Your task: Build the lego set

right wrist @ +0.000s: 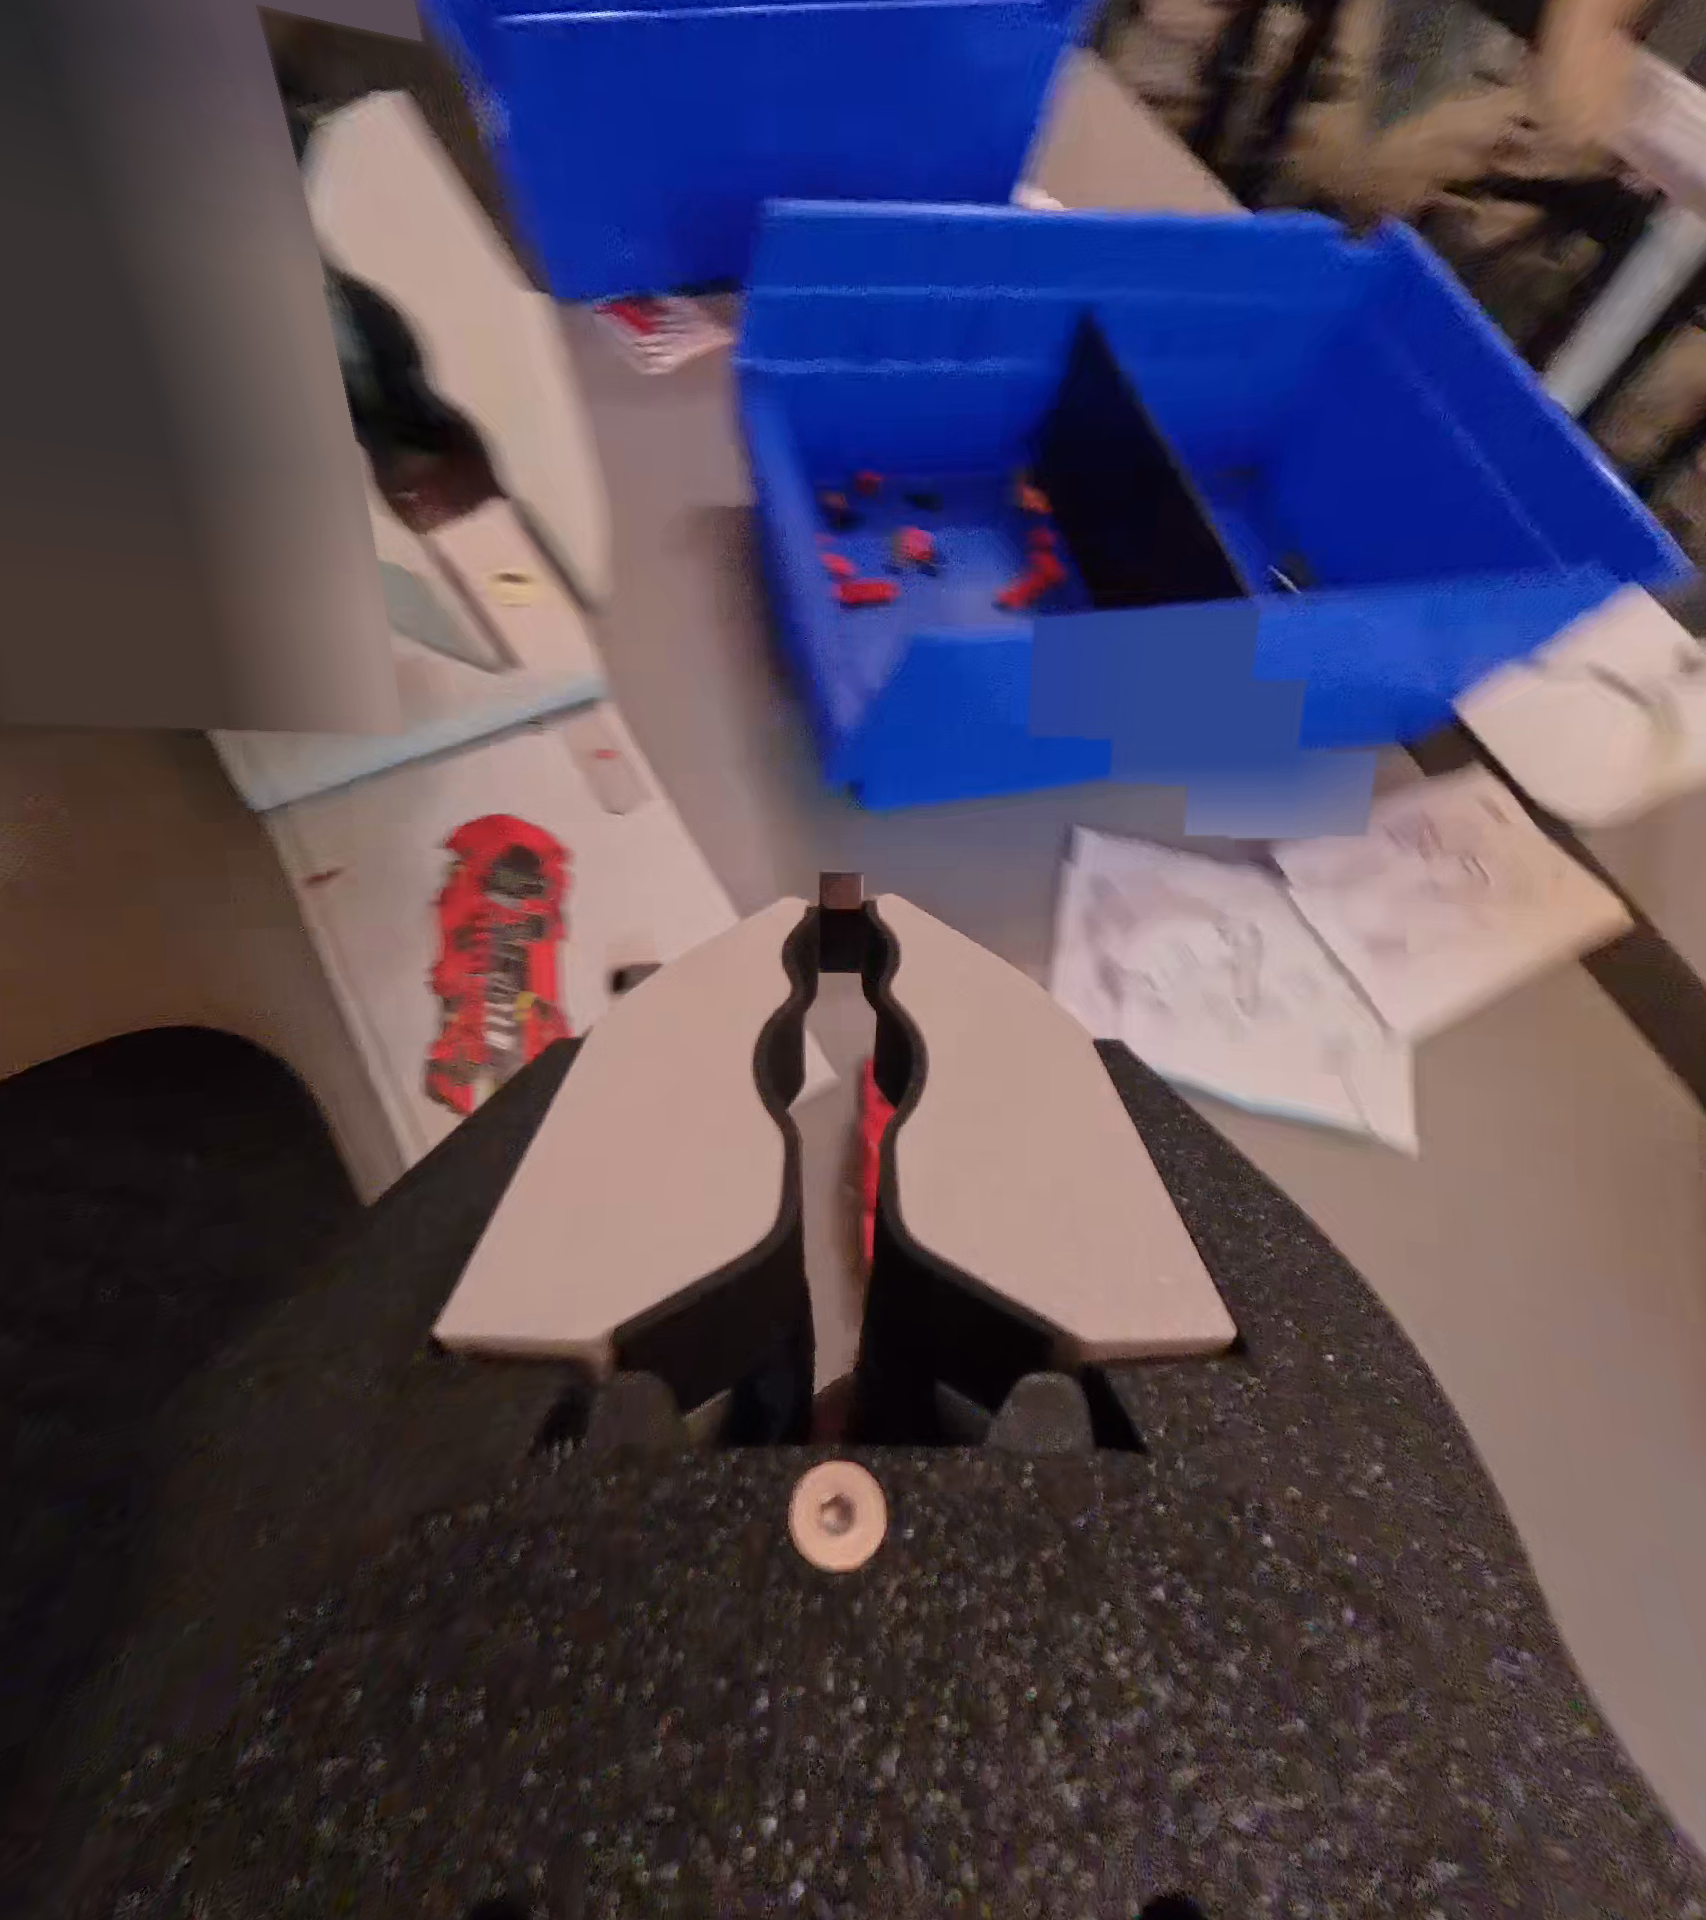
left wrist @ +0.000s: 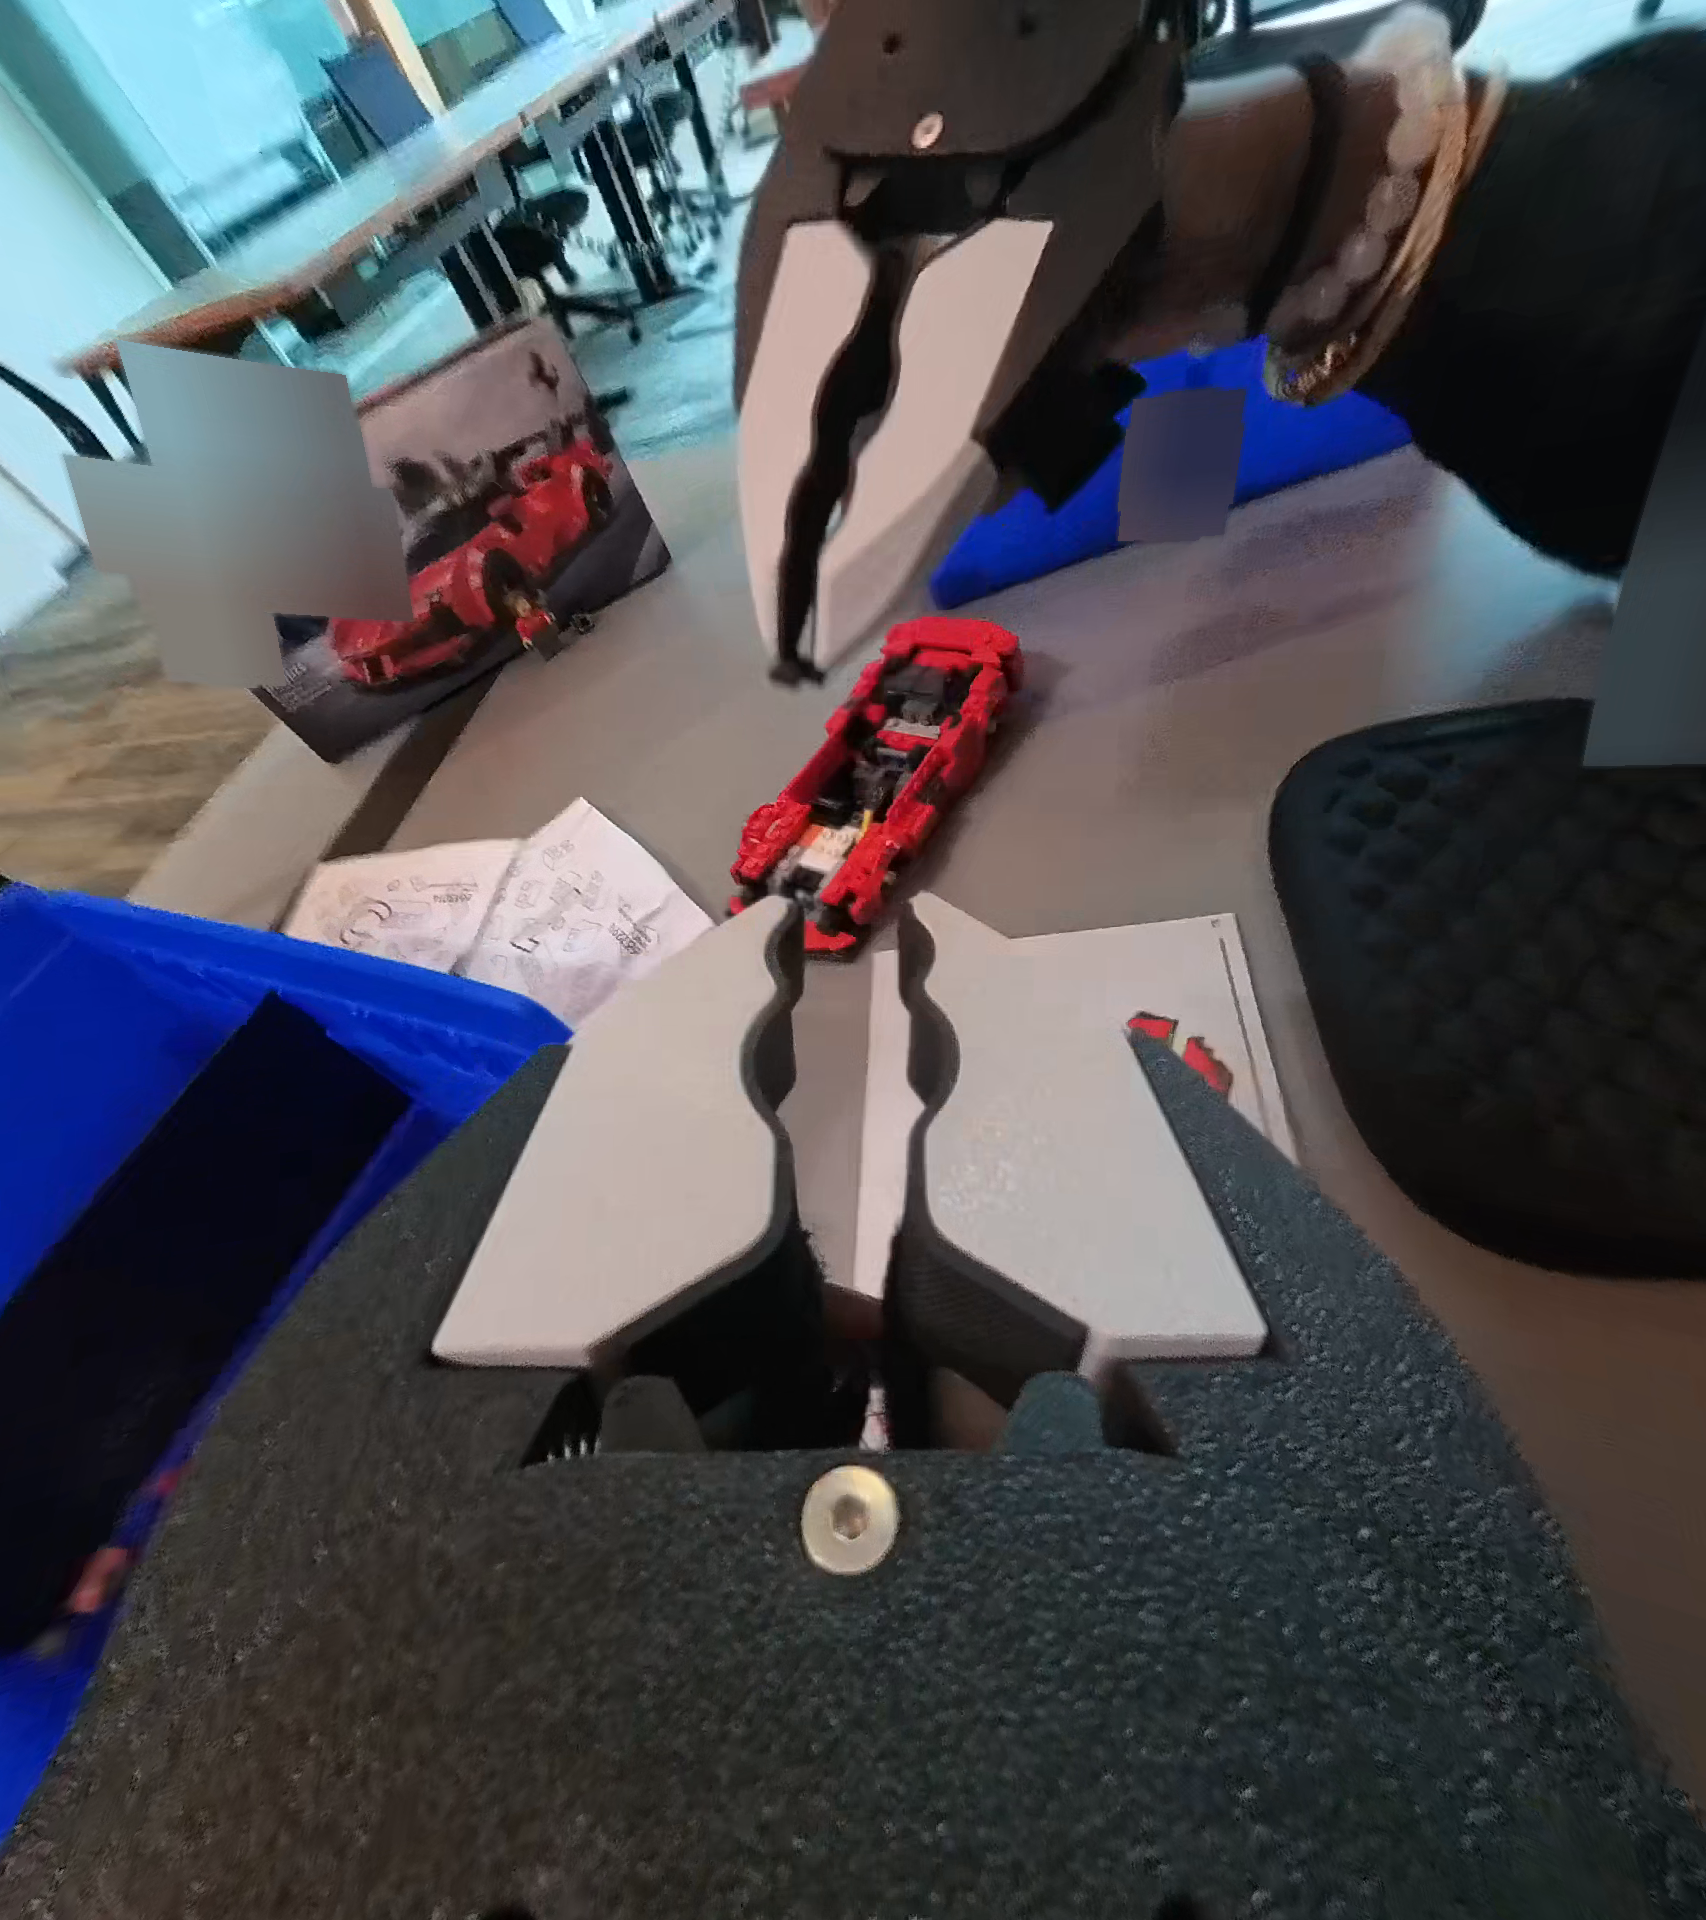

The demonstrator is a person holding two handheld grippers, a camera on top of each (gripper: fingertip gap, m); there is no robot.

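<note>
Left wrist view first: nearest the lens, the left gripper (left wrist: 844, 914) has its fingers a little apart with nothing between them, its tips just short of the nose of the red lego car (left wrist: 875, 784). This car is my landmark. It lies on the grey table (left wrist: 1192, 748), part-built, its cabin open and dark inner bricks showing. Beside its nose to one side lie creased instruction sheets (left wrist: 516, 914); to the other, a white booklet page (left wrist: 1181, 997). Nearer than the sheets stands a blue bin (left wrist: 153, 1091). Just beyond the car's tail, the right gripper (left wrist: 802, 665) points down, its fingers pinched on a small dark piece (left wrist: 795, 670) held just above the table. Farther off past the car leans the set's box (left wrist: 506, 540).

Right wrist view confirms the pinch: the right gripper (right wrist: 841, 914) clamps a small dark brick (right wrist: 841, 899) at its very tips. Beyond it sits a divided blue bin (right wrist: 1192, 644) holding loose red and dark pieces (right wrist: 890, 561).

The step in hand appears to be seating this piece on the car. To do it well, I judge the left gripper should close on the car's flank to steady it, while the right brings the piece squarely over its studs and presses straight down. The tip grip is slight, so any sideways push could twist the piece loose.
</note>
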